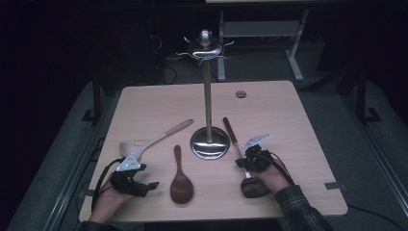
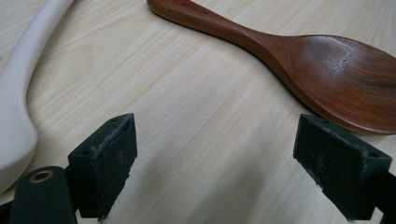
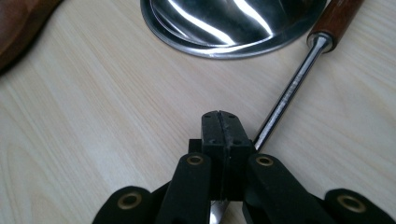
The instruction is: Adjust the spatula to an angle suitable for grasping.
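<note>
Scene: a pale wooden counter (image 1: 159,98) carried a steel utensil stand (image 1: 208,96) with hooks at its top and a round dished base (image 3: 233,23).
Thing in hand: a ladle (image 1: 238,149) with a dark wooden grip, a thin bright metal shaft (image 3: 285,100) and a dark bowl at the near end, lying flat just right of the stand's base.
Right tool (image 3: 220,123): jaws pressed shut; in the right gripper view they sat on the shaft's near part, which ran out from beside and beneath them, so I judged the ladle pinched there, though the contact itself was hidden.
Left tool (image 2: 212,168): jaws wide apart with bare counter between them, gripping nothing, resting near the counter's left front.
Other utensils: a dark wooden rice spoon (image 2: 299,56) lay in the middle front, and a white plastic spoon (image 1: 154,142) lay slanted to its left, both apart from the ladle.
Handling, stiffness: the shaft should be rigid and would not bend in a grip.
Handling, slip: polished round metal is likely slick, so the ladle may twist between the pads.
Handling, balance: probably bowl-heavy, so it would tip toward the bowl.
Where to hold: the wooden grip offers more friction; a hold near the bowl offers steadier balance.
</note>
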The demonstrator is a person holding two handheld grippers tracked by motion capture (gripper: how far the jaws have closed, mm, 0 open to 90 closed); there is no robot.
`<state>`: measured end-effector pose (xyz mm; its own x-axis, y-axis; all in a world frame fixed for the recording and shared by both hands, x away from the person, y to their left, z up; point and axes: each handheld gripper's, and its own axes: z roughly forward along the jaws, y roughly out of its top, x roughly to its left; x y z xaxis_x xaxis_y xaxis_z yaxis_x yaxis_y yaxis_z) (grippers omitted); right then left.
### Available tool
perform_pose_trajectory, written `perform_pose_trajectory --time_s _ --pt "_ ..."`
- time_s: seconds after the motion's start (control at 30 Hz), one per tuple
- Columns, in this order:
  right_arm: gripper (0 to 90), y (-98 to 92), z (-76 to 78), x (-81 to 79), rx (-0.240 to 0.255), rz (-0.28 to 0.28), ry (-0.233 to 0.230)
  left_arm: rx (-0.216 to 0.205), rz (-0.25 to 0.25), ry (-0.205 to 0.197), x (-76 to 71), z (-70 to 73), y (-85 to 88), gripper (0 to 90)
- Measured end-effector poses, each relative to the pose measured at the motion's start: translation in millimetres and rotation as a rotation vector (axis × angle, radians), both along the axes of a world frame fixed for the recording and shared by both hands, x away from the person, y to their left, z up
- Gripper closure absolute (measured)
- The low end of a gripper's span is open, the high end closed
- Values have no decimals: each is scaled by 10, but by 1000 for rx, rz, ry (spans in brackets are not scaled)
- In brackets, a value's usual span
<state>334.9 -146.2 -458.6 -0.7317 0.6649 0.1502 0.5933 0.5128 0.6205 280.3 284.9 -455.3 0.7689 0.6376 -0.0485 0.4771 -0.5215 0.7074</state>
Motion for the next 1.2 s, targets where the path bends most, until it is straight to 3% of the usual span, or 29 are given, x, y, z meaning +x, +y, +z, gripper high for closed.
perform_pose_trajectory --time_s 0.5,0.83,1.2 --pt "899 -308 2 -20 -37 -67 1 -3 5 1 -1 -2 11 132" --pt "899 -503 3 61 -67 -114 -1 -7 8 -1 11 0 39 132" --pt "899 -713 8 141 -67 -159 -2 -2 4 -3 6 0 19 132"
